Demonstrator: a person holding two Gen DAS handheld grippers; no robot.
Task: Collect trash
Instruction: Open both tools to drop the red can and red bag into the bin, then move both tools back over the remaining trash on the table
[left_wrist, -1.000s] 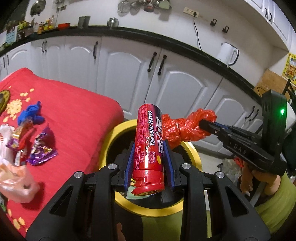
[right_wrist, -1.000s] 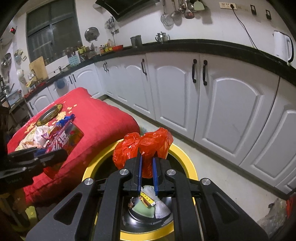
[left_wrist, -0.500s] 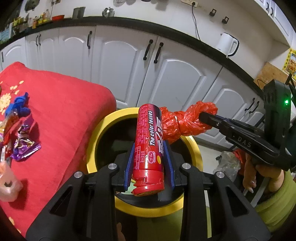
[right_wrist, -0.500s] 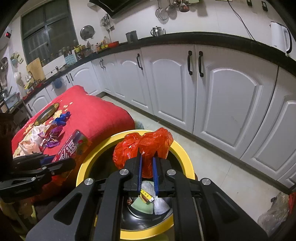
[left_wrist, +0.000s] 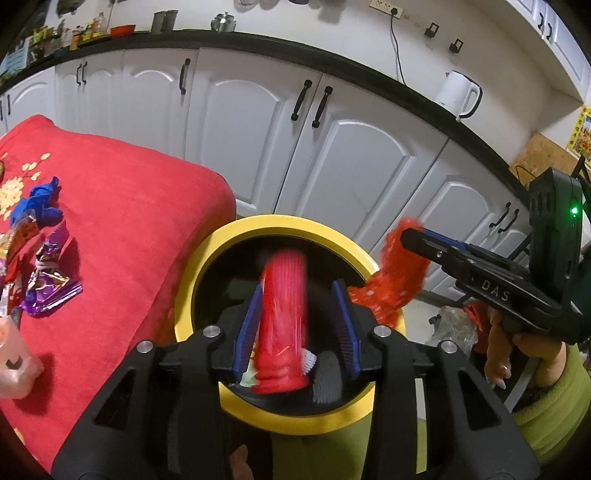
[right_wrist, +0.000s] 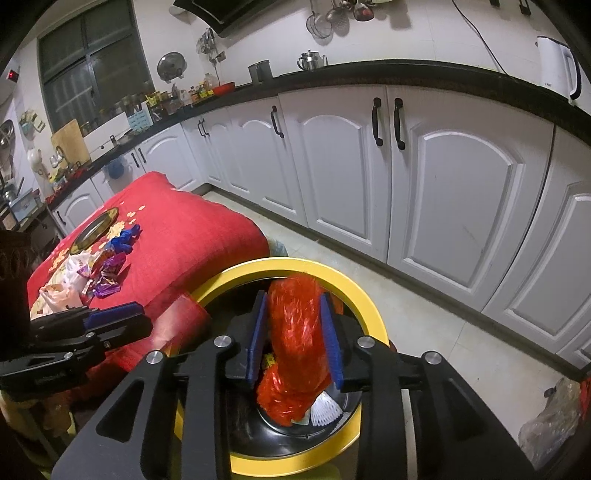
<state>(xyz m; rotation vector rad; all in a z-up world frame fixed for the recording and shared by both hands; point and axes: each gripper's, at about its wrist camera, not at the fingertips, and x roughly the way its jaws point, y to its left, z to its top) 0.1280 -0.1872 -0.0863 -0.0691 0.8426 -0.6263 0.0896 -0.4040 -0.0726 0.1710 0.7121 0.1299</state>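
While both sets of jaws are opening over the yellow-rimmed bin, the left gripper lets the blurred red tube slip between its spread pads, and the right gripper frees the red plastic bag; keep both centred low in frame until each clears the rim, then fetch the wrappers at left.
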